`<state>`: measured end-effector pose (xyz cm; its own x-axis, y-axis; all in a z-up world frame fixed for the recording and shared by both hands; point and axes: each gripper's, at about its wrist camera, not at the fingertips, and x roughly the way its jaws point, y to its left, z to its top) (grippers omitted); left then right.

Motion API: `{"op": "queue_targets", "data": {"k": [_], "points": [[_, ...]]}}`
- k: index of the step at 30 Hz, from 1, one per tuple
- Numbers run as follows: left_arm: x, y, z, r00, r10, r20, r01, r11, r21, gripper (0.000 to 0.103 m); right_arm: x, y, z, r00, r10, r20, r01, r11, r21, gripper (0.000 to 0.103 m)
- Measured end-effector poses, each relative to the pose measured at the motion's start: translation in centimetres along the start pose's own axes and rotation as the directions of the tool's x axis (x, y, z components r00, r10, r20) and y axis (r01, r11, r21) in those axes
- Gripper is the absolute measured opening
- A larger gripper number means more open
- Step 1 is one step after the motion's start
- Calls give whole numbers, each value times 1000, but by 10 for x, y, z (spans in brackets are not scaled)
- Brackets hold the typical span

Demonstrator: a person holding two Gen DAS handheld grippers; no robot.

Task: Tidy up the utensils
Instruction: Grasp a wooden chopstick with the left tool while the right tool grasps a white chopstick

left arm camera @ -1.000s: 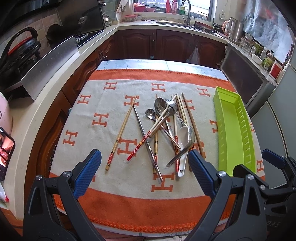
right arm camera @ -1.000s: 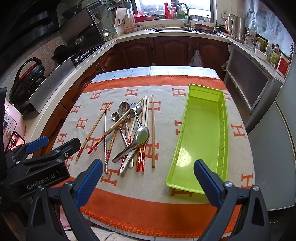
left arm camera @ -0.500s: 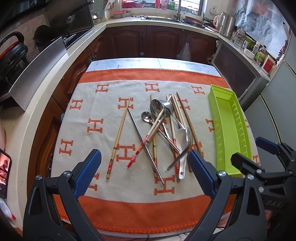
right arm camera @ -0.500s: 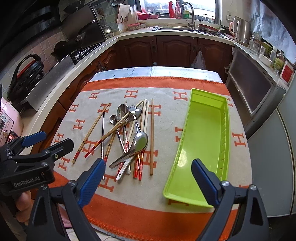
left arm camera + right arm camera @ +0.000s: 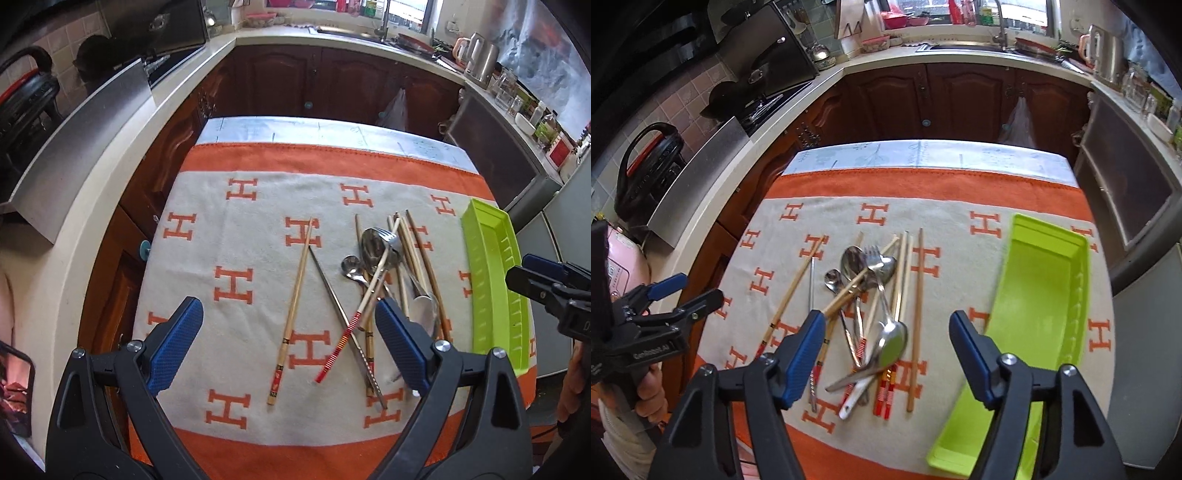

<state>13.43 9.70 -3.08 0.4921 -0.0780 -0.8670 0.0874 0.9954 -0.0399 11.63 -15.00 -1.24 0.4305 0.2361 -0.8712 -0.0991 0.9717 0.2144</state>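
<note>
Progress: nothing sorted yet; the long lime-green plastic tray (image 5: 1043, 295), at right of the frame, is bare inside.
Utensils: tangled pile of steel spoons, a fork and wooden chopsticks (image 5: 875, 306) lies mid-frame on the cream-and-orange H-patterned cloth (image 5: 953, 218), beside the tray.
Left gripper (image 5: 288, 341): spread wide, holding nothing, above the pile's left edge.
Right gripper (image 5: 888, 360): released, empty, over the pile's lower end.
Remaining: every piece must go into the tray.
Hidden: overlapping handles prevent a count; tray's near end is cut off behind a right finger.
</note>
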Motion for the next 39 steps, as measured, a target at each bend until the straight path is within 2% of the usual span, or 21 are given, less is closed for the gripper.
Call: {"op": "queue_targets", "data": {"k": [2, 4, 7, 10, 12, 15, 20, 23, 24, 28, 29, 31, 33, 39], "points": [[16, 7, 5, 1000, 12, -28, -12, 1000, -12, 87, 13, 5, 7, 999, 32, -19, -32, 999, 4, 64], [36, 13, 6, 998, 8, -68, -10, 1000, -23, 83, 29, 10, 13, 997, 64, -54, -62, 998, 23, 57], [63, 15, 4, 991, -26, -128, 23, 999, -26, 77, 55, 13, 18, 987, 121, -107, -114, 991, 75, 49], [88, 13, -1, 986, -12, -167, 11, 1000, -8, 69, 81, 13, 18, 972, 178, -153, -157, 977, 142, 39], [105, 12, -4, 981, 3, -195, -2, 1000, 3, 56, 97, 11, 18, 963, 203, -180, -168, 967, 189, 31], [123, 11, -9, 972, -11, -236, 11, 1000, -1, 44, 119, 5, 18, 951, 222, -216, -163, 952, 260, 24], [137, 7, -14, 968, -12, -252, 17, 1000, 14, 44, 138, 5, 17, 940, 237, -246, -157, 940, 303, 21], [147, 8, -15, 961, -13, -277, 15, 1000, 6, 43, 141, 9, 20, 941, 233, -245, -154, 941, 302, 21], [148, 7, -13, 966, -6, -260, 10, 1000, 15, 43, 143, 9, 21, 942, 230, -243, -151, 941, 303, 21], [155, -2, -13, 967, 30, -254, -18, 999, 50, 43, 154, 10, 26, 944, 220, -245, -133, 936, 327, 21], [156, -4, -13, 967, 34, -252, -21, 998, 56, 42, 158, 9, 27, 945, 215, -248, -125, 935, 333, 21], [156, -8, -13, 967, 32, -251, -17, 998, 61, 29, 163, 7, 27, 944, 212, -252, -117, 931, 347, 18], [158, -12, -13, 966, 35, -255, -18, 998, 68, 6, 167, 6, 28, 945, 208, -251, -111, 929, 354, 16], [148, -6, -15, 963, 21, -267, -7, 999, 52, 5, 177, 12, 29, 949, 142, -281, -38, 938, 346, 16]]}}
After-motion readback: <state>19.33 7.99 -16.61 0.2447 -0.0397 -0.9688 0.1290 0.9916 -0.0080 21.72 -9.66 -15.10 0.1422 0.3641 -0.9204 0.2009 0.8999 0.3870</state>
